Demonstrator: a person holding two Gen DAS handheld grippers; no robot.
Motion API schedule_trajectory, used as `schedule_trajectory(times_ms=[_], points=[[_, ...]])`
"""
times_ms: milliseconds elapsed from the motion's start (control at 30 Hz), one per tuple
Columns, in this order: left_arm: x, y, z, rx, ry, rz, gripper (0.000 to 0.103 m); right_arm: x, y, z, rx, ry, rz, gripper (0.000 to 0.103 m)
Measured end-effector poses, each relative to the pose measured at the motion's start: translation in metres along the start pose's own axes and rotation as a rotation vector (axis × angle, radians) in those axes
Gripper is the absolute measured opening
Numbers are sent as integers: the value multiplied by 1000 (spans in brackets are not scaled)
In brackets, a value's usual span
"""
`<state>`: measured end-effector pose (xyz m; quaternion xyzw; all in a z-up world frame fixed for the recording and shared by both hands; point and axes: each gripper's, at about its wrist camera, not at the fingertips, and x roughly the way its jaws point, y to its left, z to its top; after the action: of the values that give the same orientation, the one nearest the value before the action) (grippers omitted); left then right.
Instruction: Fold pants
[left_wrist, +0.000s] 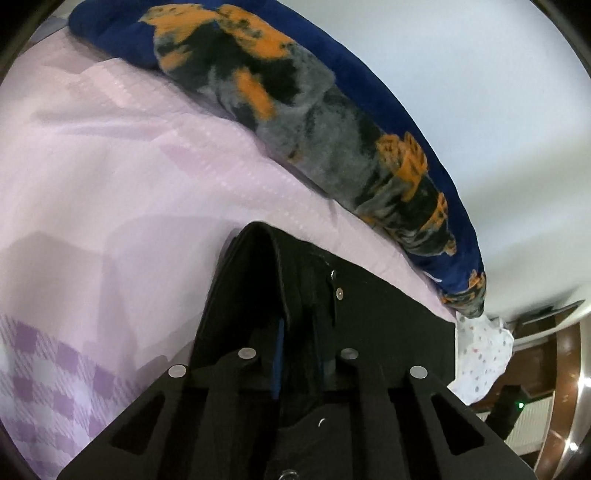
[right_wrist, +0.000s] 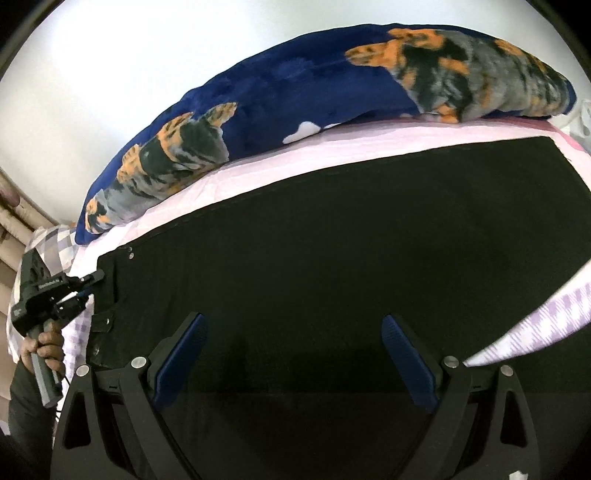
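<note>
Black pants (right_wrist: 332, 240) lie flat across a pink bed sheet (right_wrist: 229, 181), waistband to the left. My left gripper (left_wrist: 299, 350) is shut on the waistband of the pants (left_wrist: 314, 295), lifting a fold of cloth near the metal button. It also shows in the right wrist view (right_wrist: 86, 286) at the waistband's left edge, held by a hand. My right gripper (right_wrist: 291, 354) is open and empty, its blue pads (right_wrist: 404, 354) spread just above the middle of the pants.
A rolled blue blanket with an orange and grey tiger print (right_wrist: 295, 96) lies along the far side of the bed (left_wrist: 295, 110). A white dotted cloth (left_wrist: 480, 354) hangs at the bed's corner. The checked purple sheet (left_wrist: 55, 369) covers the near side.
</note>
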<state>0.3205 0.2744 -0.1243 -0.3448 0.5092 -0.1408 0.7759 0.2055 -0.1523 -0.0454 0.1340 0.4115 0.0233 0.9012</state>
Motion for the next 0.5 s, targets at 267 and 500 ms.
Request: schedule_trajectory(times_ms=[267, 500], points=[[23, 3, 21, 0, 3, 24, 13, 21, 4, 19, -72, 18, 22, 95], [30, 6, 28, -67, -33, -9, 13, 32, -4, 43, -160, 32, 62, 95]])
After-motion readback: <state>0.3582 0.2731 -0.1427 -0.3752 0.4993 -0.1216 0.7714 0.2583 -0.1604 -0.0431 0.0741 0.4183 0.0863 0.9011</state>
